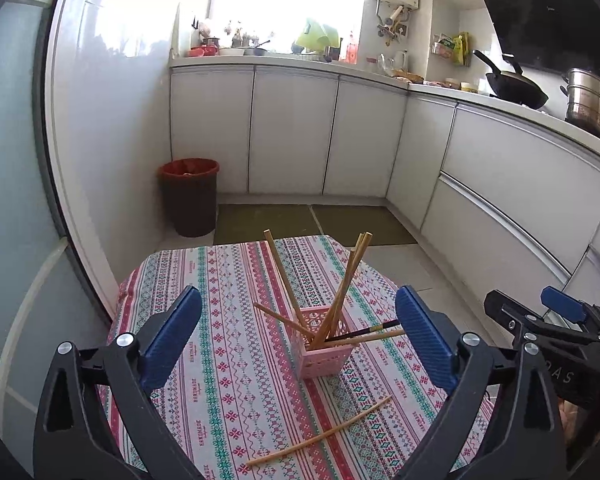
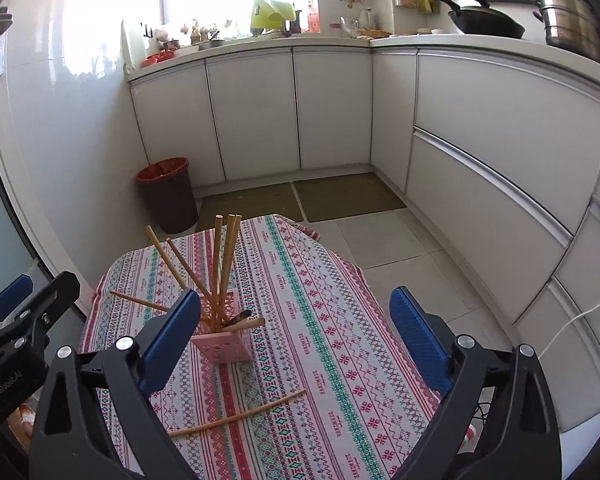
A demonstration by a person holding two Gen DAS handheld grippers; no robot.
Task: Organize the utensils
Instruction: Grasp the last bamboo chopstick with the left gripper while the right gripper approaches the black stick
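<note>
A pink slotted holder stands on the patterned tablecloth and holds several wooden chopsticks fanned out, plus one dark-tipped one. One loose chopstick lies on the cloth in front of the holder. My left gripper is open and empty, above the table with the holder between its fingers in view. In the right wrist view the holder sits by the left finger and the loose chopstick lies below. My right gripper is open and empty. It also shows in the left wrist view.
A dark bin with a red liner stands on the floor by the wall beyond the table. White cabinets run along the back and right, with a wok and steel pot on the counter.
</note>
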